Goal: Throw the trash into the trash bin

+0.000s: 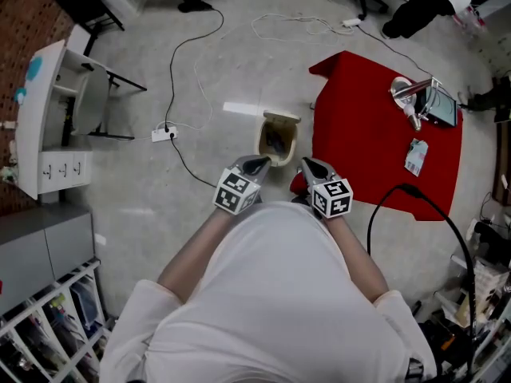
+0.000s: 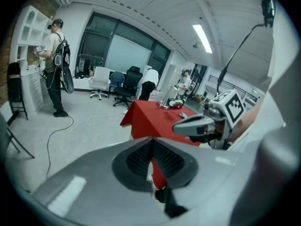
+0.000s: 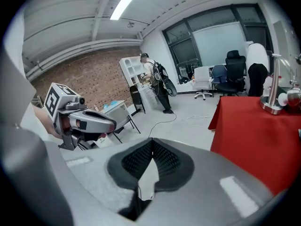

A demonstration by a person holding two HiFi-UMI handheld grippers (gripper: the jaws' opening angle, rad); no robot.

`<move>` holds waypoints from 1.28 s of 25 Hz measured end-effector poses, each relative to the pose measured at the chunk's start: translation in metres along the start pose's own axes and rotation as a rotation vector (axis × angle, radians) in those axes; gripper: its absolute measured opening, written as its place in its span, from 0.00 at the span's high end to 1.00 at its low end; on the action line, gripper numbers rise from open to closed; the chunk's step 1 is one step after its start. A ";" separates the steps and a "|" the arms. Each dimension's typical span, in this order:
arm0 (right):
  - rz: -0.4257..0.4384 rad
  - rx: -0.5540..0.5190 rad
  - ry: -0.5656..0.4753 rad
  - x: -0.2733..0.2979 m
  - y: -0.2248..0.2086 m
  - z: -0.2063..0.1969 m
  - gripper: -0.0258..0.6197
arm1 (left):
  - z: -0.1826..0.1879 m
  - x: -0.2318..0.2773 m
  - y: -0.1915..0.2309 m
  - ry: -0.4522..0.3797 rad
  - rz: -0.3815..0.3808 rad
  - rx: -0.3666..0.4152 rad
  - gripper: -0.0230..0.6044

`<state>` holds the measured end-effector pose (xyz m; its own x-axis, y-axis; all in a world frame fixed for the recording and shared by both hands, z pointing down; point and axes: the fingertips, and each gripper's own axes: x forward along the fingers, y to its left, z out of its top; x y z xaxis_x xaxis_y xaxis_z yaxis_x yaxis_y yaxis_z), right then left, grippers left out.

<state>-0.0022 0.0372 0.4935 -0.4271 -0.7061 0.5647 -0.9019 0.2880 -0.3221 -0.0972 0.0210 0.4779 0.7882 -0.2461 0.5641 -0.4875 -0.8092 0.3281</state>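
A beige trash bin (image 1: pixel 277 138) stands open on the grey floor, against the left side of a table under a red cloth (image 1: pixel 359 134). On the cloth lie a small pale packet (image 1: pixel 415 156), a metal object (image 1: pixel 406 94) and a small device (image 1: pixel 441 106). Both grippers are held side by side close to the person's chest, pointing toward the bin. My left gripper (image 1: pixel 259 164) (image 2: pixel 151 145) is shut with nothing between its pads. My right gripper (image 1: pixel 306 164) (image 3: pixel 151 147) is shut too, and empty. Each gripper view shows the other gripper beside it.
A power strip (image 1: pixel 164 134) and loose cables run across the floor left of the bin. A white shelf unit (image 1: pixel 48 118) and a folding chair stand at the left. A black cable (image 1: pixel 399 191) arcs at the right. A person (image 2: pixel 54 65) stands by the shelves; office chairs (image 2: pixel 123 86) stand farther back.
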 end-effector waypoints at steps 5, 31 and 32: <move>0.009 -0.030 0.009 0.001 -0.002 0.005 0.96 | 0.003 0.001 0.002 -0.005 0.012 -0.012 0.96; -0.007 0.018 -0.005 -0.018 -0.030 0.001 0.96 | 0.010 0.028 -0.020 0.025 -0.032 0.028 0.96; -0.009 0.021 -0.008 -0.022 -0.034 0.000 0.96 | 0.012 0.031 -0.024 0.026 -0.036 0.034 0.96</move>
<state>0.0374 0.0430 0.4925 -0.4182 -0.7138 0.5618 -0.9042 0.2677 -0.3329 -0.0562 0.0264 0.4788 0.7945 -0.2028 0.5723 -0.4456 -0.8350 0.3227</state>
